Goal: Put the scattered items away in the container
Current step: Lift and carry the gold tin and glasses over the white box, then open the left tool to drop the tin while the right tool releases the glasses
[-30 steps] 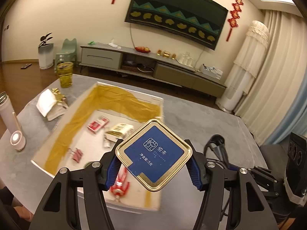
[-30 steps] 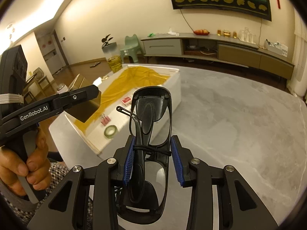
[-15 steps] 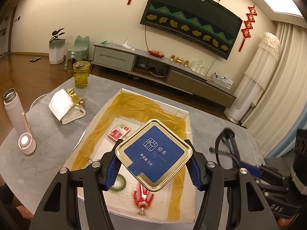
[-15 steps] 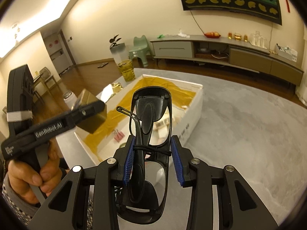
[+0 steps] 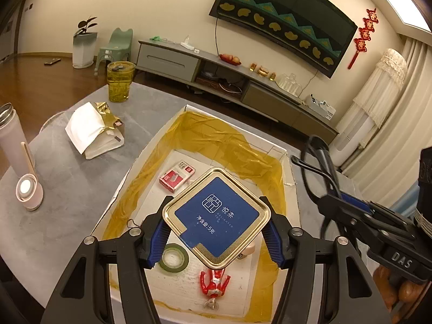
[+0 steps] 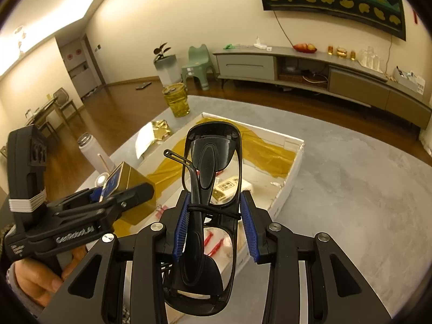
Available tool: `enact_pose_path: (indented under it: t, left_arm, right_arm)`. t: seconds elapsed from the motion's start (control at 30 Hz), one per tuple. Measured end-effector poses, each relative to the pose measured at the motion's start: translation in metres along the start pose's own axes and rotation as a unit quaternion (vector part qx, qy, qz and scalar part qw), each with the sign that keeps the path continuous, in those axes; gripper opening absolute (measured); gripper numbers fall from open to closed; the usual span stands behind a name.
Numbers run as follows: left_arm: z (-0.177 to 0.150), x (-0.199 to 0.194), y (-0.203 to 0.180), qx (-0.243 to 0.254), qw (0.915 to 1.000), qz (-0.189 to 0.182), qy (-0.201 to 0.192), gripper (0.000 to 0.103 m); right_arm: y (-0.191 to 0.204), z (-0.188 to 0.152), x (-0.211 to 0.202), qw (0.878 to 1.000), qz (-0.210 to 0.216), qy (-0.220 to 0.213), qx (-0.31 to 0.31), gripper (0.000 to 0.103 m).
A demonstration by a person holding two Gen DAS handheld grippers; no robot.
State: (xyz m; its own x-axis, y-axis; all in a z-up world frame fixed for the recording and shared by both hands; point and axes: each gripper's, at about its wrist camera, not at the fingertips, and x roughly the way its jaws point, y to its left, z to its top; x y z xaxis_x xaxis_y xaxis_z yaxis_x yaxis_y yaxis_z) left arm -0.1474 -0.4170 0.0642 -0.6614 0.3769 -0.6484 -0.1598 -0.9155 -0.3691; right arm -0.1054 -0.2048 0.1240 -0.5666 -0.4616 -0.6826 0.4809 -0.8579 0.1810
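Since a second ago your left tongs (image 5: 216,232) have carried the tea tin (image 5: 216,217) from the near corner of the container (image 5: 286,172) to above its middle, and the right tongs (image 6: 213,220) have swung round to face the box from its near side.

You hold the tin clamped corner to corner between the blue pads, flat face toward the camera, hanging over the box floor. Lower it before letting go, and aim for the bare white patch between the red packet (image 5: 176,176) and the green tape roll (image 5: 173,258), so it does not land on the red toy figure (image 5: 214,283). Keep it level; a grip on two corners may let it pivot.

Your right tongs are clamped on the black glasses (image 6: 209,208), held over the box's near edge. Set them down after the tin, clear of it.

By count: one tin, one pair of glasses, one container. Inside you can see one packet, one tape roll and one figure; other small pieces are partly hidden. On the bench (image 5: 67,183) stand one yellow cup (image 5: 120,81), one paper bag (image 5: 93,129) and one white bottle (image 5: 10,132).
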Motion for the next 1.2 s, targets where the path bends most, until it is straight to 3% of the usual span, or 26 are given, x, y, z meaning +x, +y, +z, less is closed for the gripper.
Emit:
enact_pose_path:
  t: [0.87,1.2]
  left_arm:
    - [0.025,0.046,0.003,0.027,0.9983,0.011,0.051,0.062]
    - [0.028,0.05,0.007,0.025,0.9982,0.014,0.053,0.063]
  right_arm:
    - [-0.03,0.04,0.096,0.996,-0.067,0.049,-0.035,0.041]
    - [-0.038,0.033,0.083,0.996,-0.062,0.046,-0.031,0.045]
